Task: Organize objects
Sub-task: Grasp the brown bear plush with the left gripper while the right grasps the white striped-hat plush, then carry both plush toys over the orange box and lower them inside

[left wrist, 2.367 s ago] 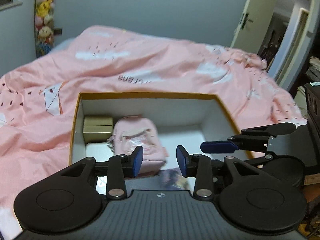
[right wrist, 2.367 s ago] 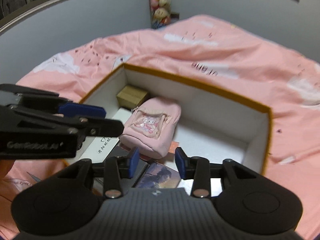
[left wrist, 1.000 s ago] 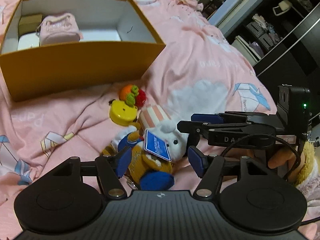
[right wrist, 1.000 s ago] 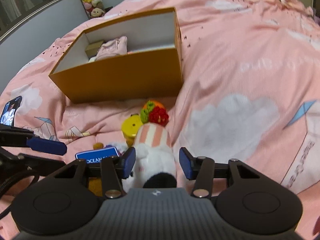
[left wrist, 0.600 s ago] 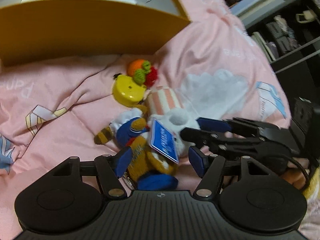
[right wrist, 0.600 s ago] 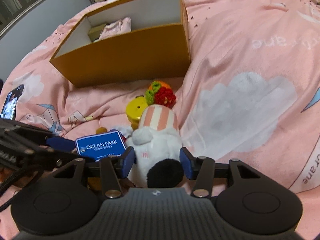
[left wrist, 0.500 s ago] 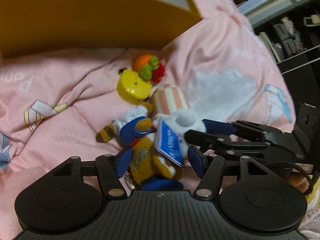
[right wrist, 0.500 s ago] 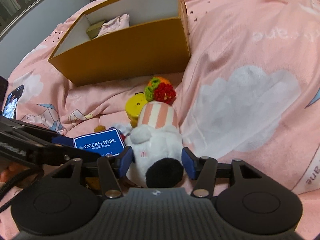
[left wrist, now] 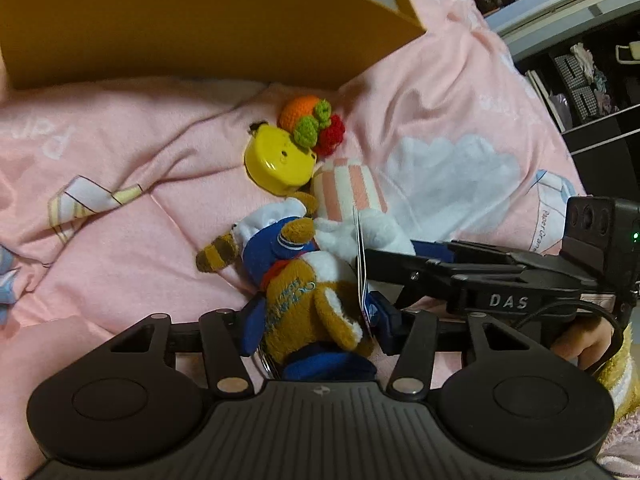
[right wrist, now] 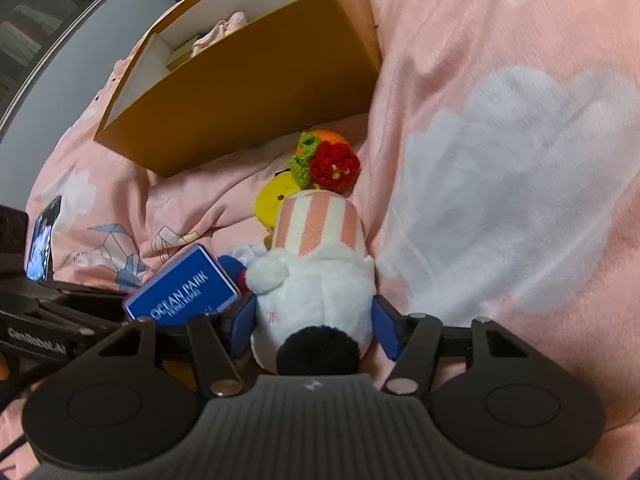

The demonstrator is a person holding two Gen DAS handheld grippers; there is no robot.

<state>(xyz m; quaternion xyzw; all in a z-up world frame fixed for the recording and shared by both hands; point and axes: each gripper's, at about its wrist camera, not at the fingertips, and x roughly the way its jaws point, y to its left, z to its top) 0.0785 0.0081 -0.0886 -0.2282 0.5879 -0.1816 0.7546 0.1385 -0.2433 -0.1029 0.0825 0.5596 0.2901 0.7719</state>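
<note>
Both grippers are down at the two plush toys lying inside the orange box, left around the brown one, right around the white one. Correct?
Not quite. The brown plush and white plush lie on the pink duvet in front of the orange box, as the right wrist view shows. Left gripper and right gripper bracket them as stated.

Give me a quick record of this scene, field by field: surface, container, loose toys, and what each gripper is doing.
surface: pink bedspread with cloud print
container: open orange box, a pink item inside
loose toys: brown plush with blue tag; white plush in striped hat; yellow toy; crochet fruit
left gripper: open, jaws straddling the brown plush
right gripper: open, jaws straddling the white plush
</note>
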